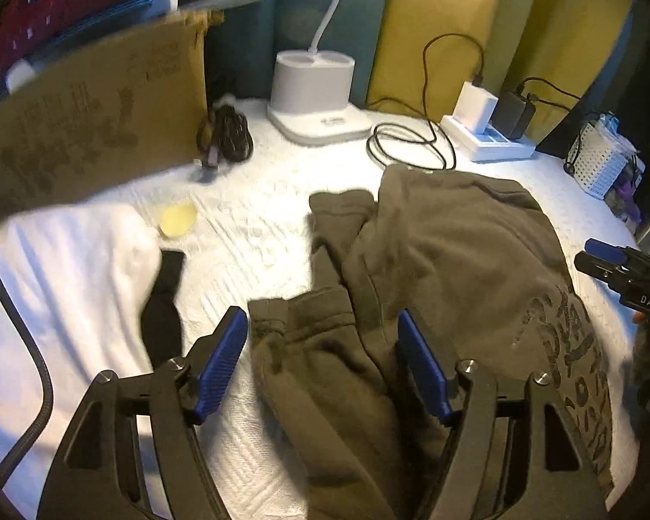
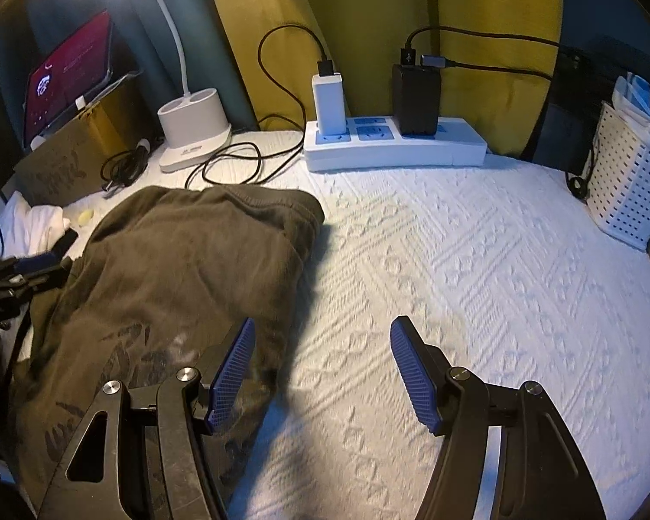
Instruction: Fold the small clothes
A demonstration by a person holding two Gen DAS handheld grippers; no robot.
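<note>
Here the olive-green shorts lie crumpled on the white textured cover of the counter, their folded waistband edge toward the back and a dark printed leg trailing toward the near edge. The left claw hangs over the garment's near part with its blue pads spread wide, gripping nothing; cloth lies between and beneath the two fingers. The right claw is likewise spread apart and holds nothing: its left finger sits above the printed hem of the shorts, its right finger above bare cover.

To the right of the shorts the cover stretches free as far as the white perforated basket at the far right edge. Behind, a white power strip with two chargers and a lamp base line the back edge, with a looped black cable near the waistband. On the left lie a black sock, a white cloth, a small yellow disc, and a cardboard box.
</note>
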